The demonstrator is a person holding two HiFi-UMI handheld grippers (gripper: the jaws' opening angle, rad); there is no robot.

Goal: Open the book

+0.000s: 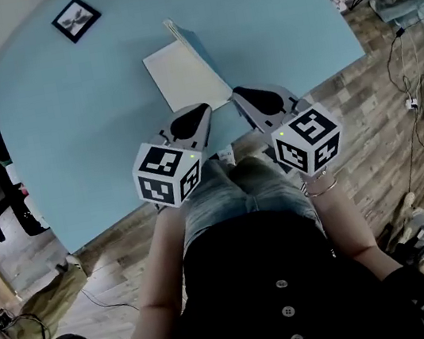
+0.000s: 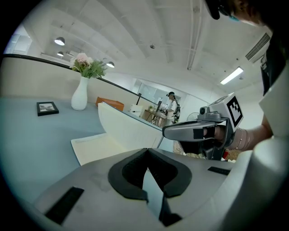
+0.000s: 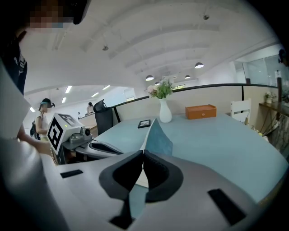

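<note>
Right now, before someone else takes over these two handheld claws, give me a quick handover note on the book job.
Claws: left claw and right claw both shut, empty, side by side over the near edge of the light blue table.
Book: thin blue-covered book lies just ahead of them, touched by neither.
Done: its cover stands up, cream page showing.
Left: lay the cover flat, if wanted fully open.
</note>
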